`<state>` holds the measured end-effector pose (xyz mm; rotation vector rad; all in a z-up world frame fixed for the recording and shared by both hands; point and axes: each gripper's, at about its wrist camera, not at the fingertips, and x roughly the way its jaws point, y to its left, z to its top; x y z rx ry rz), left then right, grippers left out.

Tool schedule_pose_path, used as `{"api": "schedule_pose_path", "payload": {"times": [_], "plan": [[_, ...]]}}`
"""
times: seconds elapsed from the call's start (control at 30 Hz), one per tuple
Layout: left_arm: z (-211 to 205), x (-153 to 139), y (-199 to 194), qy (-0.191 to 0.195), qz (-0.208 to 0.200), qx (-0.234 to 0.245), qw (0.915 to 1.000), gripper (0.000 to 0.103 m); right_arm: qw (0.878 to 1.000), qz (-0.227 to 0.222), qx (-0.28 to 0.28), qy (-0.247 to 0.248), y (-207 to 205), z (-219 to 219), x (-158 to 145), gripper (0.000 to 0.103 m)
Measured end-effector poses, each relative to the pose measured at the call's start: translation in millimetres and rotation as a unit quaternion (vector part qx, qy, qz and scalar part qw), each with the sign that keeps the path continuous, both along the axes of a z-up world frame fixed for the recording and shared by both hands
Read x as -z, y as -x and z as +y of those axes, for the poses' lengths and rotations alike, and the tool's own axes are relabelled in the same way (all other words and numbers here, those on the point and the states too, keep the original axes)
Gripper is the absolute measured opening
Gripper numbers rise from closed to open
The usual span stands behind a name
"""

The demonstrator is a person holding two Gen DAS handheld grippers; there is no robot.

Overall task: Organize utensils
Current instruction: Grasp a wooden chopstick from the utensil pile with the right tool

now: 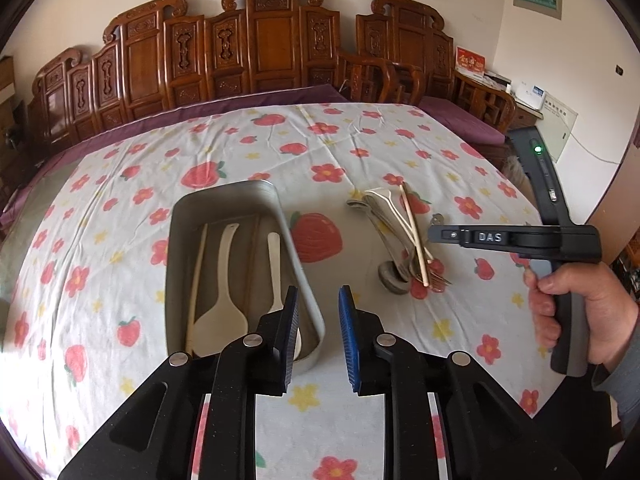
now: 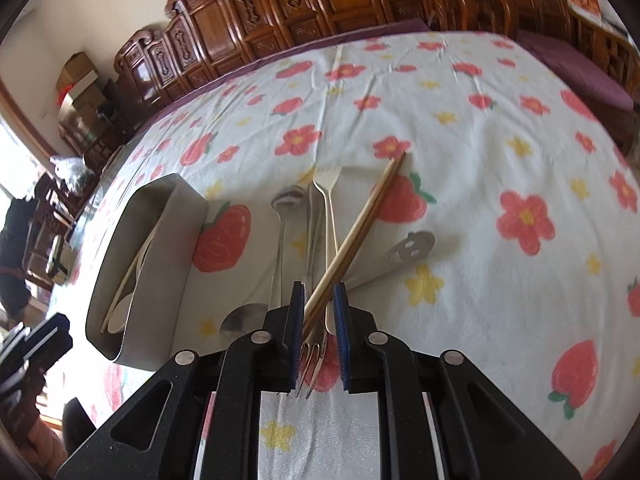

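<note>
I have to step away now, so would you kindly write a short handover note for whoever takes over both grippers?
Left gripper: open and empty, above the near end of the metal tray.
Right gripper: jaws narrow, lowered over the pile with a chopstick and a fork between them; whether the pads press on either cannot be told.
Done: a chopstick, a white rice paddle and a white spoon lie in the tray.
Left: metal spoons, the fork, chopsticks and a white utensil still lie in the pile on the cloth, right of the tray.
</note>
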<state>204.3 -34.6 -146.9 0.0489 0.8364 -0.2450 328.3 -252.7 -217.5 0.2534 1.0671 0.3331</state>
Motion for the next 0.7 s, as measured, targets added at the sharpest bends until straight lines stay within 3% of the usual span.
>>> {"api": "schedule_pose_path", "payload": {"times": [0.23, 0.7], "plan": [[-12, 4, 2, -0.005, 0.004, 0.01, 0.9999, 0.019, 0.999, 0.029, 0.012, -0.035, -5, 6, 12, 0.019], [-10, 6, 3, -0.006, 0.007, 0.009, 0.9999, 0.019, 0.998, 0.052, 0.02, -0.024, -10, 13, 24, 0.019]]}}
